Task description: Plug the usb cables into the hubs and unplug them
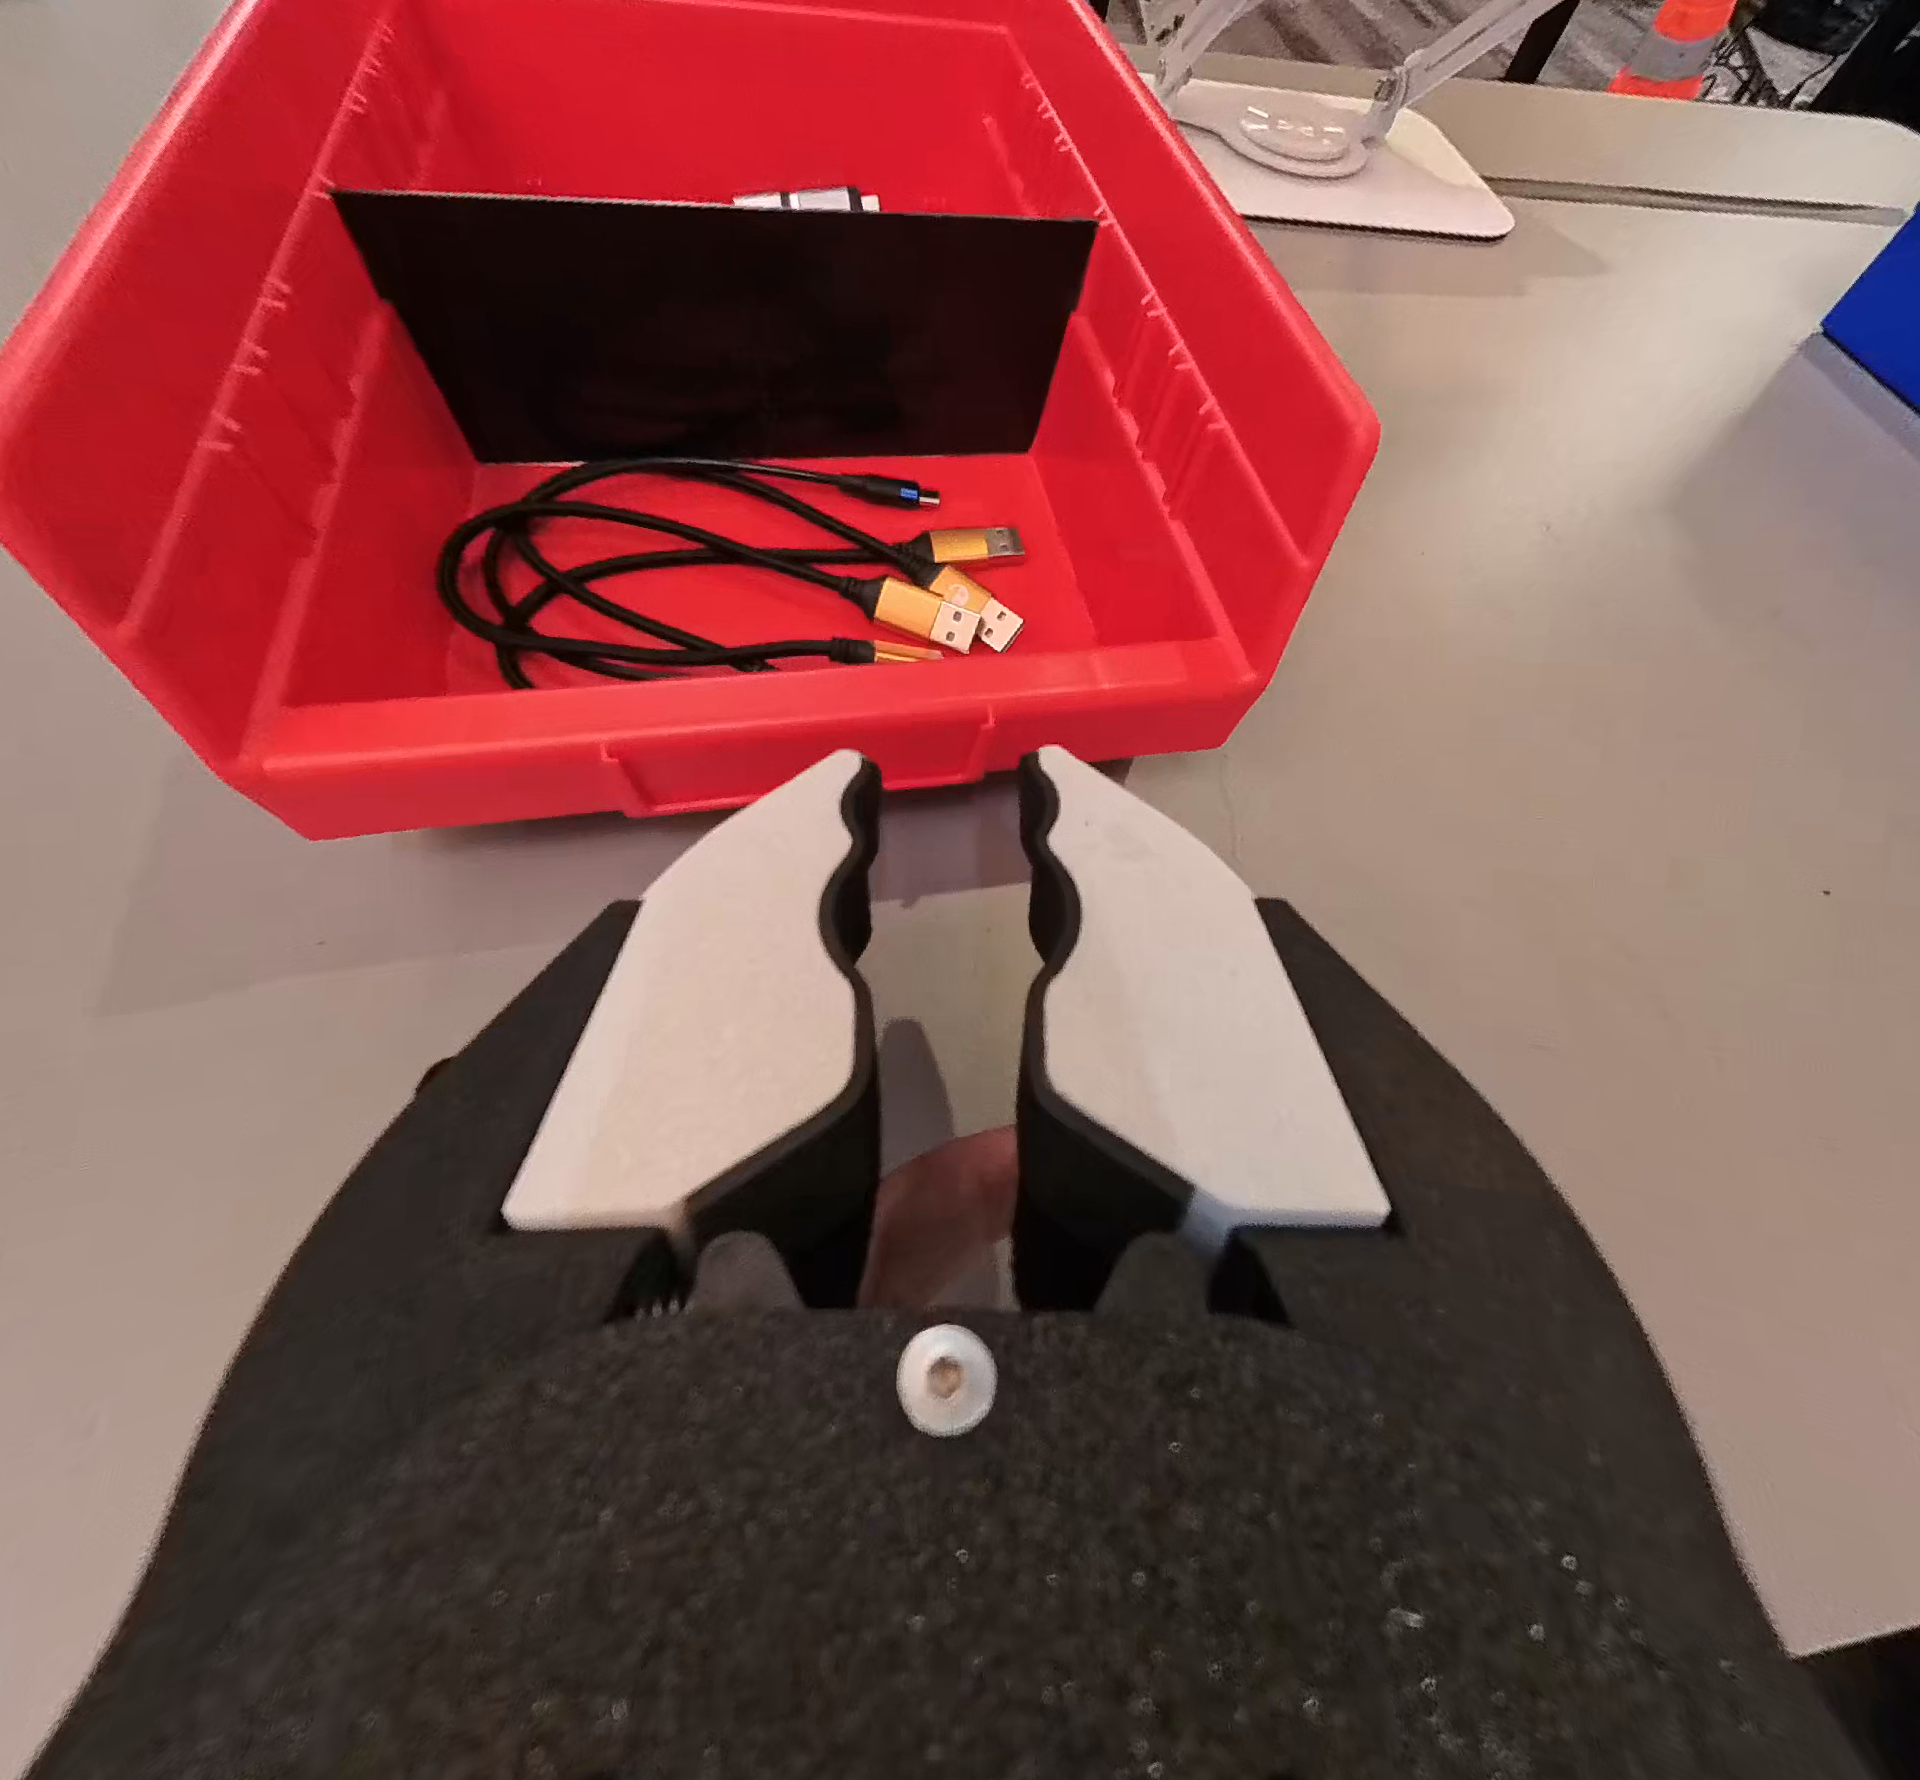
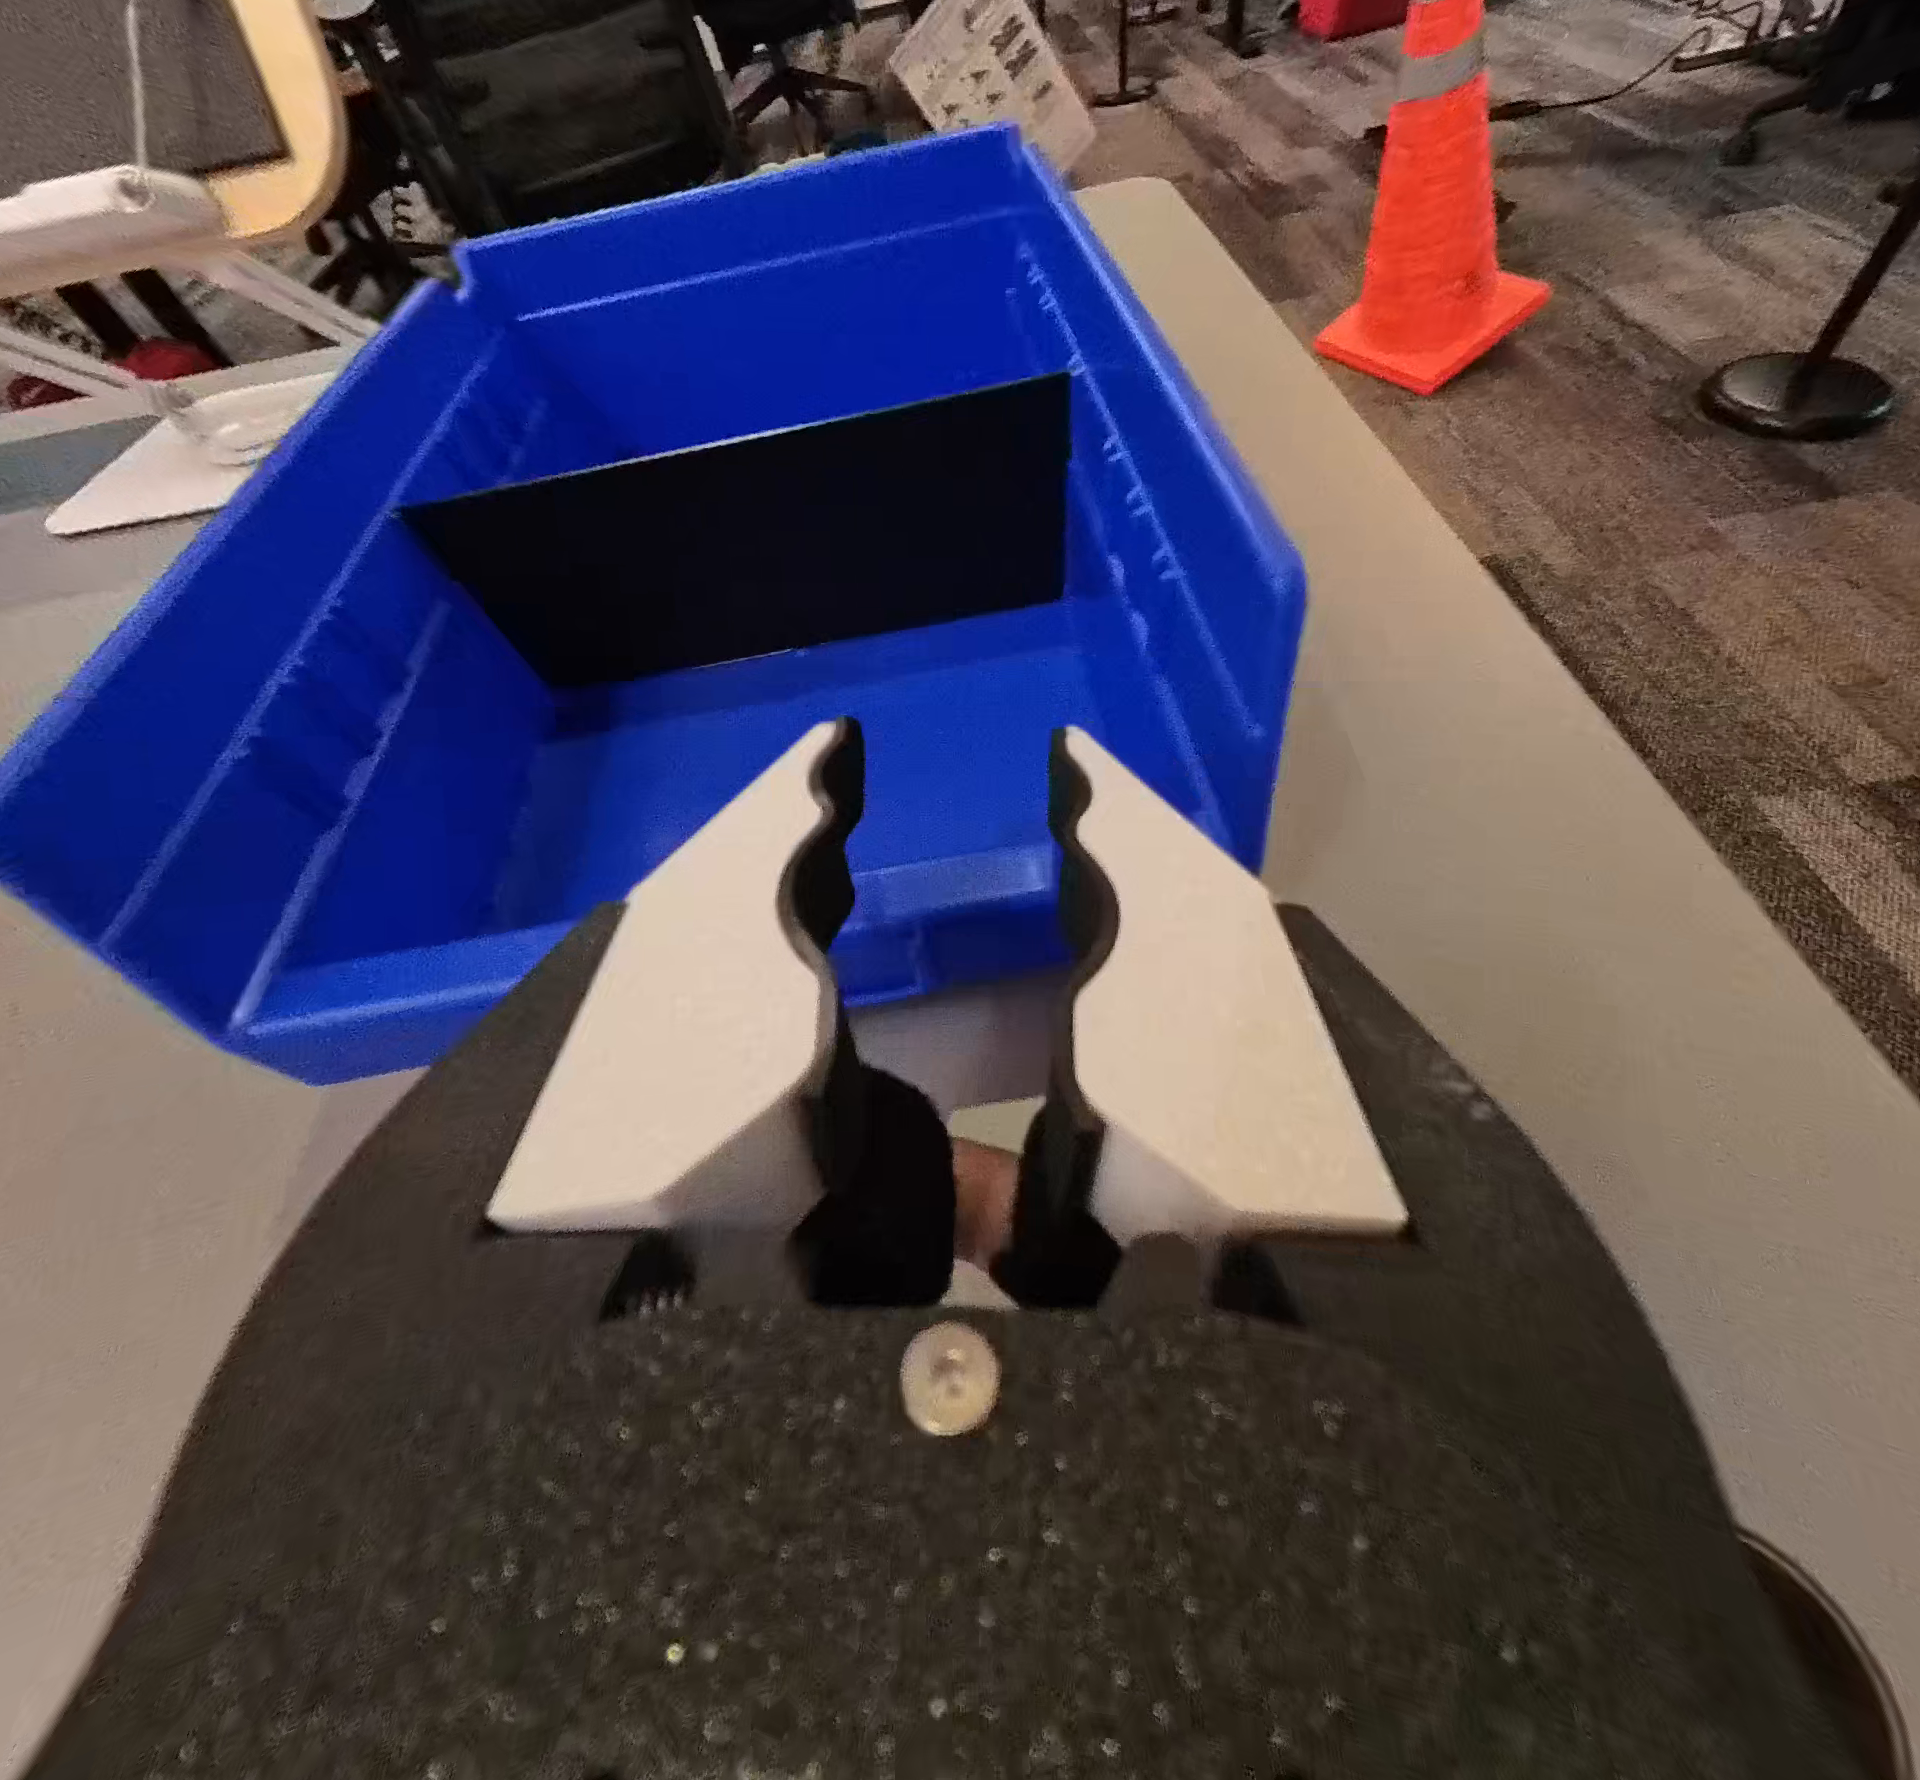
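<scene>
1. Left gripper (image 1: 948, 774) hangs over the grey table (image 1: 1558, 795), jaws parted with nothing between them, tips just short of the red bin (image 1: 727, 774).
2. Only the left wrist view shows the usb cables (image 1: 727, 577): black cords coiled in the red bin's near compartment, gold plugs fanned toward 3 o'clock.
3. A black divider (image 1: 717, 328) crosses that bin; a silvery object (image 1: 805, 201) peeks above it at 12 o'clock, too hidden to identify.
4. Right gripper (image 2: 954, 743) is released too, holding nothing, tips over the blue bin (image 2: 312, 743).
5. Only the right wrist view shows an orange cone (image 2: 1439, 172) at 1 o'clock.
</scene>
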A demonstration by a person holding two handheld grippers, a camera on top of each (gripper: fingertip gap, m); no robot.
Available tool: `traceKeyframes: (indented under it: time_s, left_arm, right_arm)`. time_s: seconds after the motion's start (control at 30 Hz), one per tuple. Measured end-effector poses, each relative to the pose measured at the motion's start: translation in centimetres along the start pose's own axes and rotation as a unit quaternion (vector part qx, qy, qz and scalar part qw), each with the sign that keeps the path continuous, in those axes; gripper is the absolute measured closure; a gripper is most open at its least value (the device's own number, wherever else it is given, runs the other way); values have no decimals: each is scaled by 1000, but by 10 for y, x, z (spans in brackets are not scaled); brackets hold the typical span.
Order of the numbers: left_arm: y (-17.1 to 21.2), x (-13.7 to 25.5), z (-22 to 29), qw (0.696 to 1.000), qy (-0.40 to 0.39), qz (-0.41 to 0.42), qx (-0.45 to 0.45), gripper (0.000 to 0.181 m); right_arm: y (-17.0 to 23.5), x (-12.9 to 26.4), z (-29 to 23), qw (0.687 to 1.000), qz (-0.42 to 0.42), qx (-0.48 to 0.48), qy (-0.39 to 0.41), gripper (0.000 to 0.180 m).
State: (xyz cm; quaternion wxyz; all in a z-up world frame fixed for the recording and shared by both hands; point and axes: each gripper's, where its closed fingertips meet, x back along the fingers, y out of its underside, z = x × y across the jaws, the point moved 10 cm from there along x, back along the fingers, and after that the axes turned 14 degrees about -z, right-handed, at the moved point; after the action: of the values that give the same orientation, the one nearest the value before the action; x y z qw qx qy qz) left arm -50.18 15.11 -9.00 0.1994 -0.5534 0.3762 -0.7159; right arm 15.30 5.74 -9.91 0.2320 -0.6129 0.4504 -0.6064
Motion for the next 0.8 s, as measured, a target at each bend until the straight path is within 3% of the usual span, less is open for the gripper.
traceKeyframes:
  time_s: [0.13,0.37,0.43,0.53,0.8]
  left_arm:
    - [1,0,1,1000,1,-7,1,155]
    - [-4,12,3,999,-23,39,-24,155]
    - [-6,13,3,998,-25,46,-34,156]
    - [-9,14,2,999,0,33,-27,173]
    - [-13,9,-9,996,52,52,-41,172]
  right_arm:
    - [6,12,-13,999,-1,45,10,145]
    - [6,52,-42,997,56,30,-42,148]
    - [10,50,-49,997,50,38,-47,148]
    - [16,44,-57,997,32,48,-60,148]
    - [17,30,-61,996,0,34,-88,146]
